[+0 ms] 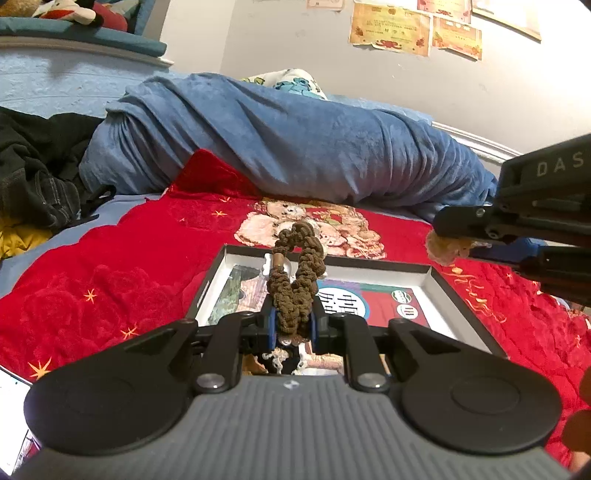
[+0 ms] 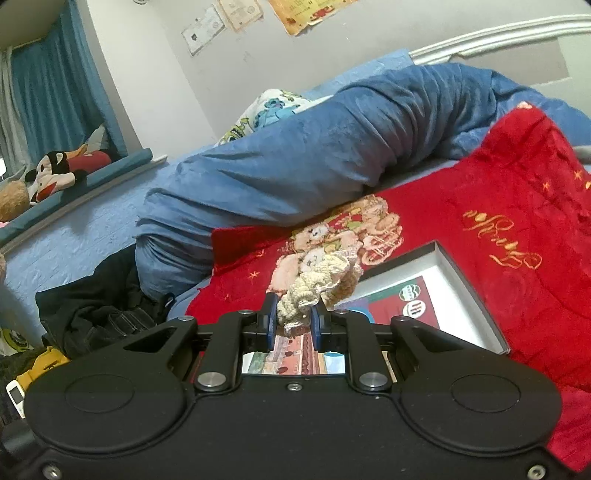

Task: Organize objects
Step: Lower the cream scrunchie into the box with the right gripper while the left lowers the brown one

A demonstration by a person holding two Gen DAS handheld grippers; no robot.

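Two knitted pieces are hanging clamped: left gripper [image 1: 293, 326] is pinching brown scrunchie [image 1: 297, 275], right gripper [image 2: 293, 326] is pinching cream scrunchie [image 2: 314, 290]. Both are hovering over open box [image 1: 439, 286] on red blanket [image 1: 110, 280]. Neither is lying inside yet; dropping is remaining.

Place: a home bedroom.
Bed: red blanket [image 1: 129, 280] spread flat, rolled blue quilt [image 1: 280, 147] behind it.
Window ledge: plush toys [image 2: 55, 173], blue curtain [image 2: 48, 88].
Wall: paper certificates [image 1: 391, 27].
Side: dark clothes [image 1: 33, 166] heaped.
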